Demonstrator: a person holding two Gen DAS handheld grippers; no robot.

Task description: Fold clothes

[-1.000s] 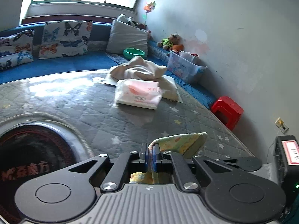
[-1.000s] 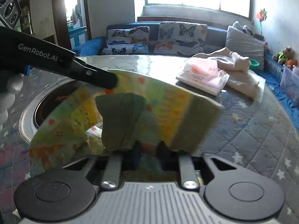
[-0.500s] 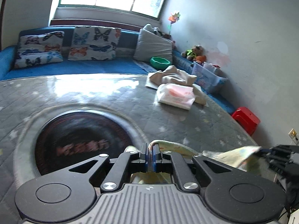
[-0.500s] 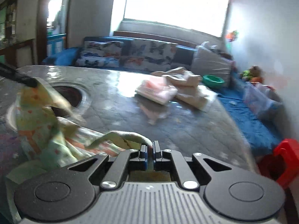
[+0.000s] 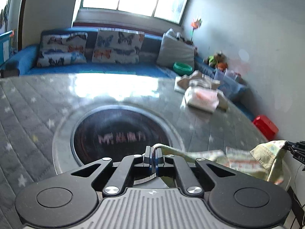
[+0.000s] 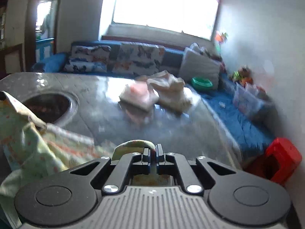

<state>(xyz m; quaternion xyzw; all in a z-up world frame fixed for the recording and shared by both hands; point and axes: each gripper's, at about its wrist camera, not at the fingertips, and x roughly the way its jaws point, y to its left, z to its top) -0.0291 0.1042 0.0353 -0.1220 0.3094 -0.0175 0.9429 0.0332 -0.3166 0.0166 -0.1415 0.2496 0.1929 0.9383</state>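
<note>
Pinching a hem of the pale printed garment [image 5: 246,159], the left gripper [image 5: 153,150] has its jaws closed tight on the cloth, angled down over the grey quilted table [image 5: 34,114]; the fabric trails right to the right gripper's tip at the frame edge. In the right wrist view, the right gripper [image 6: 152,149] likewise clamps a fold of the garment [image 6: 28,133], which bunches leftward above the table, tilted downward.
</note>
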